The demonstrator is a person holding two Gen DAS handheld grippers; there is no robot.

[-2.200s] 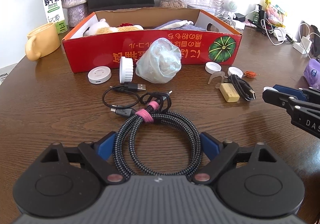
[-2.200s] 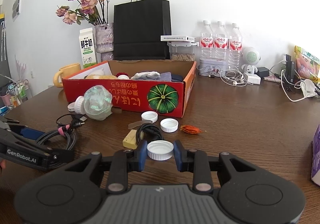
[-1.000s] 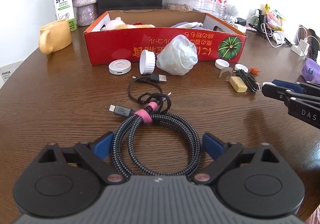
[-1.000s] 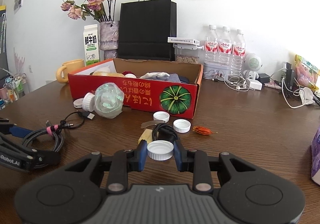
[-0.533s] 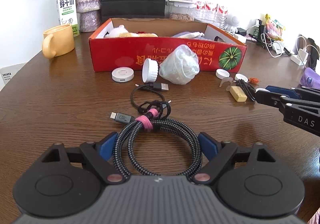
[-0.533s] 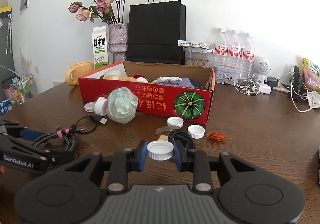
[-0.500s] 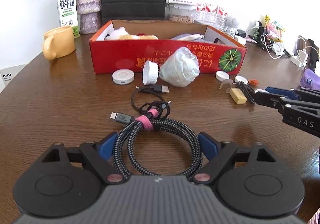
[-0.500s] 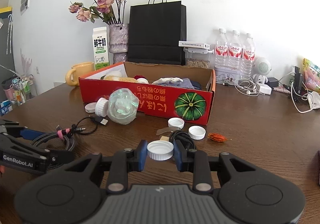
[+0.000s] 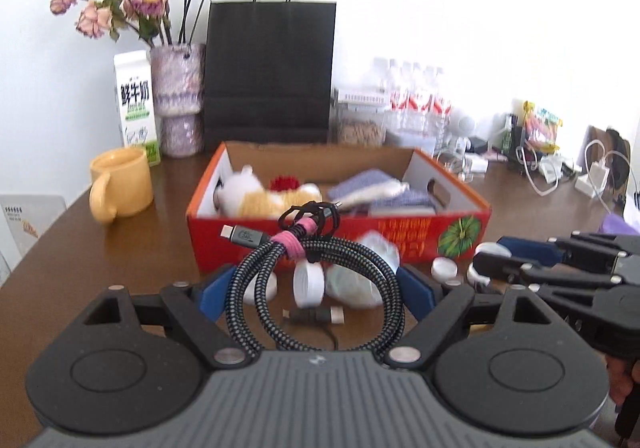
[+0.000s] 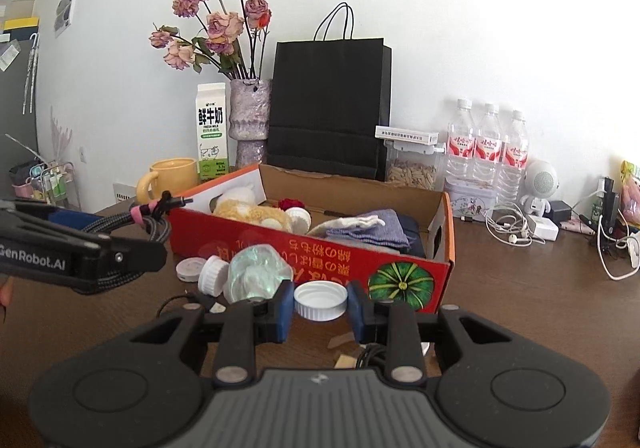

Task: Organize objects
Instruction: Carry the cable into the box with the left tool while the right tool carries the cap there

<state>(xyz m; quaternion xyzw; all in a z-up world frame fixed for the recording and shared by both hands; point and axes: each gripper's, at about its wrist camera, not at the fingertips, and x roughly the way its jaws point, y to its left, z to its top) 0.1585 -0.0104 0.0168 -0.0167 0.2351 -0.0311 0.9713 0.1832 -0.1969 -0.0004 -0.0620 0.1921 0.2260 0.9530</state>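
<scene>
My left gripper (image 9: 316, 290) is shut on a coiled braided cable (image 9: 316, 280) with a pink strap, held in the air in front of the red cardboard box (image 9: 400, 236). In the right wrist view the cable (image 10: 136, 222) hangs at the box's left corner. My right gripper (image 10: 320, 304) is shut on a white bottle cap (image 10: 320, 301), raised before the box's front wall (image 10: 320, 260). The box holds a plush toy (image 10: 248, 212) and folded cloth (image 10: 364, 228).
On the table before the box lie a crumpled plastic bag (image 10: 256, 276), a white lid (image 10: 212, 275), a white disc (image 10: 191, 268), a black USB cable (image 9: 316, 315) and more caps (image 9: 444, 268). A yellow mug (image 9: 120, 188), milk carton (image 10: 212, 132), vase and black bag (image 10: 328, 108) stand behind.
Both grippers have risen off the table and moved toward the box. The cable left the tabletop with my left gripper; the cap stays held in my right.
</scene>
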